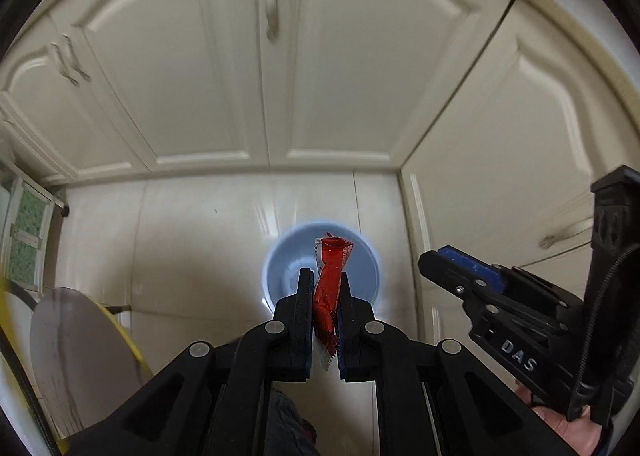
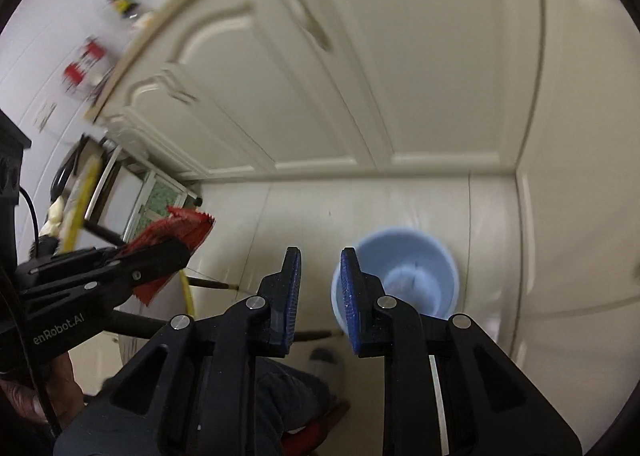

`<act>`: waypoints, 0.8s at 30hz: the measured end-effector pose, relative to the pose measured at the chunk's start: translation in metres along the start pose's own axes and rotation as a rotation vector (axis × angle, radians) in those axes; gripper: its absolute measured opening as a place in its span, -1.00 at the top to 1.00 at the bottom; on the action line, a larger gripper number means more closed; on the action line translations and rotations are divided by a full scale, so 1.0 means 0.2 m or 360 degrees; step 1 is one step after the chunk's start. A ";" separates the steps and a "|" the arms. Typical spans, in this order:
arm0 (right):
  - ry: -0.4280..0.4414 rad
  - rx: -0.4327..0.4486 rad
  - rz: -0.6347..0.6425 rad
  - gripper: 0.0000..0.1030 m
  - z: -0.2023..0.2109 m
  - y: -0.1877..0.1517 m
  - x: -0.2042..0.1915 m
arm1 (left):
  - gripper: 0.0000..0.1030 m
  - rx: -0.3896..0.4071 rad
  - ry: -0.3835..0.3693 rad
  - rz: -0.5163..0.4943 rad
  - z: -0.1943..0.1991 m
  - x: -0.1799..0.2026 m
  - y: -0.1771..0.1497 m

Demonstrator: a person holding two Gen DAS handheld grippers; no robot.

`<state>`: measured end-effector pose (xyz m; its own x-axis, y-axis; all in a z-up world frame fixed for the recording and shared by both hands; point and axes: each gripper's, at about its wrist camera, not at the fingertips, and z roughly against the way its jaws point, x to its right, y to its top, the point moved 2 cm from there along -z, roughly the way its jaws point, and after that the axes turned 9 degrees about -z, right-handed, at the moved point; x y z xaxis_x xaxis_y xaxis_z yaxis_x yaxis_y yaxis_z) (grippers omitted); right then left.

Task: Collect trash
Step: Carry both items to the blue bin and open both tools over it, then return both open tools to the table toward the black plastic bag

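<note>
Left wrist view: L gripper point(image 1: 325, 288) is clamped on a red wrapper point(image 1: 329, 288), top end sticking out past the tips, bottom tail hanging below the pads.
Wrapper pos: from this cam it sits right over the mouth of the light blue bin point(image 1: 288, 256) on the floor. From the right wrist cam the same wrapper point(image 2: 172, 240) looks off to the side of the bin point(image 2: 416, 256), so imo it's prob not truly above it yet.
R gripper: point(image 2: 320, 280) jaws apart w/ a narrow gap, nothing btwn them. Empty, just pointing at the floor near the bin's edge. It's also in the left cam point(image 1: 460, 268), off to the side of the bin.
Step in hand: looks like the drop. Trash is held, bin's right there, just needs lining up.
How to do it well: trust both cams, not one. Get the wrapper centred over the opening in both views b4 letting go.
Height: go low-ish. Wrapper's light and crinkly, it'll flutter if dropped from up high.
Release: open wide and quick, foil may cling to a pad, so a lil shake might help.
Watch out: bin is light plastic, a bump from either tool could tip it. Keep the R one clear of the rim.
Surroundings: cream cabinets point(image 1: 192, 68) behind, tiled floor point(image 1: 192, 240), round stool point(image 1: 80, 344) nearby, no obstacle for the drop afaict.
</note>
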<state>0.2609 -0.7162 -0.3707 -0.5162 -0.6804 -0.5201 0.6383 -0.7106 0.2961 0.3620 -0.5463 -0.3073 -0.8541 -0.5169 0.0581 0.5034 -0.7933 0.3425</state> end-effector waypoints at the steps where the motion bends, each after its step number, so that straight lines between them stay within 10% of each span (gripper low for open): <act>1: 0.0001 -0.0008 -0.0032 0.59 -0.02 -0.01 0.04 | 0.89 -0.0030 -0.0008 -0.0011 -0.05 0.00 0.03; 4: -0.0017 -0.0013 -0.0052 0.57 -0.03 -0.02 0.09 | 0.88 -0.0111 -0.0031 -0.0035 -0.19 0.01 0.11; 7: -0.0056 0.0018 -0.0073 -0.03 -0.02 0.00 0.13 | 0.75 -0.0189 -0.0015 -0.0041 -0.31 0.01 0.18; 11: -0.0120 0.0097 -0.0150 -0.61 0.03 0.04 0.18 | -0.37 -0.0192 0.0022 0.0003 -0.39 -0.04 0.29; 13: -0.0134 0.0128 -0.0188 -0.90 0.06 0.05 0.21 | -0.40 -0.0161 0.0055 -0.0008 -0.39 -0.07 0.33; 24: -0.0202 0.0268 -0.0246 -1.00 0.27 0.06 0.18 | -0.54 0.0065 0.0117 0.0029 -0.15 -0.09 0.33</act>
<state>0.2189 -0.7582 -0.3418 -0.6745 -0.5710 -0.4680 0.4478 -0.8204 0.3556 0.4151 -0.5981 -0.3137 -0.8322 -0.5544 -0.0038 0.5116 -0.7706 0.3800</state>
